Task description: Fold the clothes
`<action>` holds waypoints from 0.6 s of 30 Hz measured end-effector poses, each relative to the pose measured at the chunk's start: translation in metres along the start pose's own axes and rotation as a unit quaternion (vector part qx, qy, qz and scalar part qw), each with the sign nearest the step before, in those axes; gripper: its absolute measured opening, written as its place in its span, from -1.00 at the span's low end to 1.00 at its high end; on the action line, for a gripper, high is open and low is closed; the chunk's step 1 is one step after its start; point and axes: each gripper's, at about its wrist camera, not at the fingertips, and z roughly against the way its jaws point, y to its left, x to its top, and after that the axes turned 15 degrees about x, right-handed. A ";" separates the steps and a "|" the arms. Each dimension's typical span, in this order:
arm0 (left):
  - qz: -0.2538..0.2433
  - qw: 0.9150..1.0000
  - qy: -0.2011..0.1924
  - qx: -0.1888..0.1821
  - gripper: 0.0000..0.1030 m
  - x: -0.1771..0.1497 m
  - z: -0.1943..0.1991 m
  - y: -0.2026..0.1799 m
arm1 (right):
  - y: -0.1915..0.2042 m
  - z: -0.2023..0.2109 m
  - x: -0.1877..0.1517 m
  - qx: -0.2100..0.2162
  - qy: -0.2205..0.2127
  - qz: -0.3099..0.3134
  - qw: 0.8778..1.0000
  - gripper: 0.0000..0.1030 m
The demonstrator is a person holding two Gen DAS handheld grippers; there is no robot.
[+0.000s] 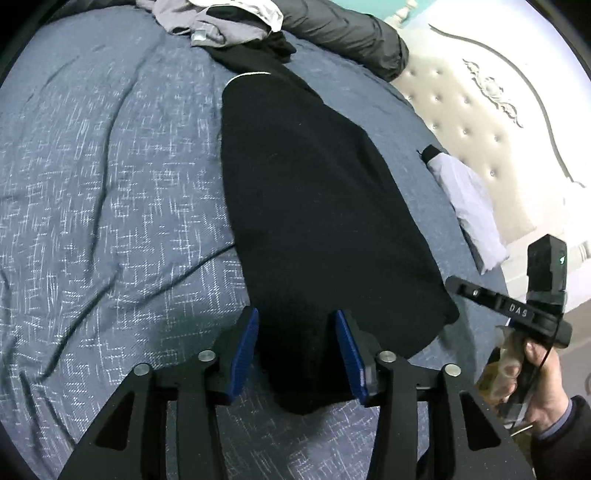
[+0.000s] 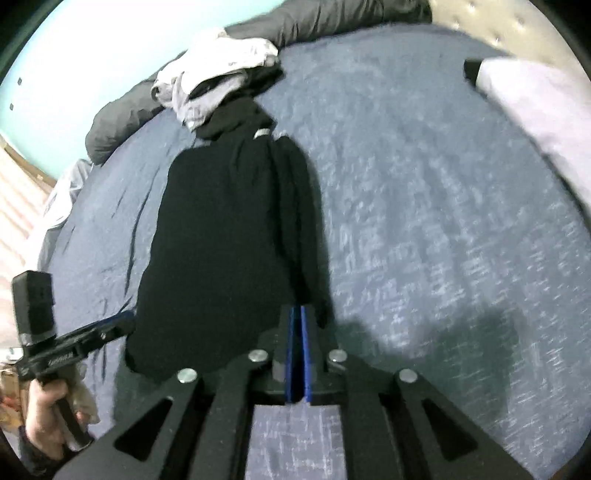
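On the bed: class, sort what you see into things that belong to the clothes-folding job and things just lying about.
Part of the job:
- black garment, laid out long
- left gripper, jaws apart astride its near end
- right gripper, at its edge
- heap of clothes, probably waiting

Just lying about:
- blue bedspread
- grey pillow
- folded umbrella
- padded headboard

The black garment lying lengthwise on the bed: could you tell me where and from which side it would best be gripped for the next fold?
Probably the near hem corners of the black garment, approached from the near end. It lies flat and long on the blue bedspread, so only its edges offer a pinchable lip.
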 end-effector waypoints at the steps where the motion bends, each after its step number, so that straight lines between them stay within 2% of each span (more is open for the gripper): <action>1: 0.000 1.000 0.001 0.001 0.04 -0.001 0.000 0.000 | -0.001 -0.001 -0.002 -0.002 0.005 -0.001 1.000 -0.43; 3: 0.006 1.000 0.010 -0.005 0.11 -0.002 -0.002 0.001 | -0.001 -0.002 -0.004 0.003 0.012 -0.007 1.000 0.06; 6: 0.025 0.999 0.026 -0.023 0.14 -0.003 -0.006 0.008 | -0.002 -0.004 -0.004 0.026 0.017 -0.017 0.999 0.11; 8: 0.040 0.998 0.036 -0.036 0.17 -0.004 -0.011 0.013 | -0.001 -0.011 -0.004 0.023 0.031 -0.013 0.999 0.22; 12: 0.057 0.995 0.047 -0.066 0.17 -0.004 -0.014 0.013 | -0.006 -0.028 -0.005 0.027 0.056 -0.022 0.998 0.23; 15: 0.047 0.996 0.044 -0.061 0.19 -0.006 -0.014 0.007 | -0.015 -0.035 -0.005 0.037 0.055 -0.045 0.997 0.26; 18: 0.061 0.994 0.050 -0.070 0.29 -0.011 -0.019 0.012 | -0.017 -0.038 -0.004 0.044 0.049 -0.051 0.997 0.26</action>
